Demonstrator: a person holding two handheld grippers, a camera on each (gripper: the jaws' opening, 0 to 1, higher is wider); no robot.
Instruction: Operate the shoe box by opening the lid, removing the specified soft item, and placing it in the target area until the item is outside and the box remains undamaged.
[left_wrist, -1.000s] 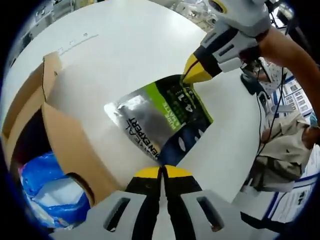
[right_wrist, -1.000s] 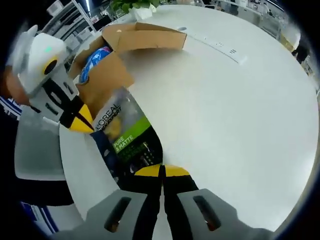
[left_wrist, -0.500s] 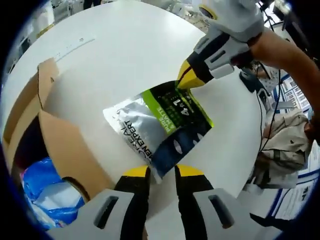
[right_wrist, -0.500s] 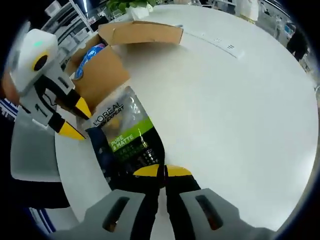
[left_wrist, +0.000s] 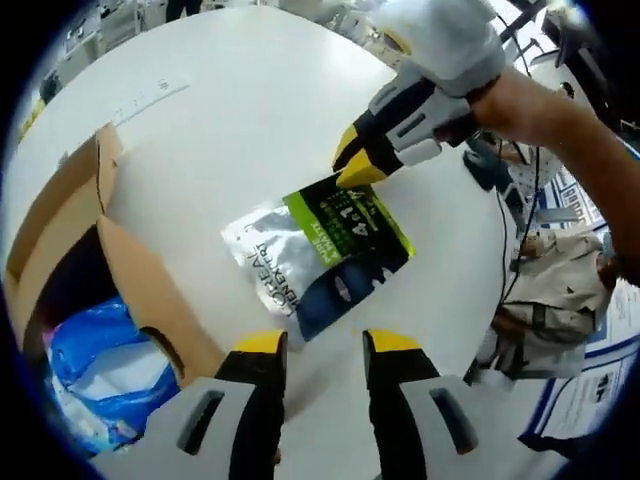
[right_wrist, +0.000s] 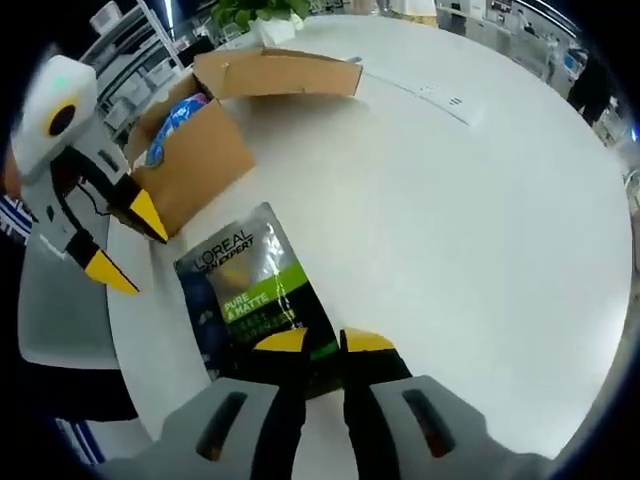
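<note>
A silver, green and dark L'Oreal pouch (left_wrist: 320, 250) (right_wrist: 255, 290) lies flat on the round white table (right_wrist: 450, 230), just outside the open cardboard shoe box (left_wrist: 140, 300) (right_wrist: 195, 160). A blue soft bag (left_wrist: 85, 365) (right_wrist: 175, 112) sits inside the box. My left gripper (left_wrist: 327, 345) (right_wrist: 128, 243) is open, its jaws a little short of the pouch's dark end. At the pouch's green end my right gripper (right_wrist: 323, 343) (left_wrist: 358, 164) has its jaws parted over the edge, no longer pinching it.
The box's lid flap (right_wrist: 275, 72) stands up at the far side. A person (left_wrist: 560, 290) sits beyond the table edge. A grey chair (right_wrist: 55, 300) is beside the table near the left gripper. The wide white tabletop stretches away from the box.
Both grippers held the pouch a second ago. The left one let go first and drew back; now the right one has opened too, and the pouch rests on the table.
</note>
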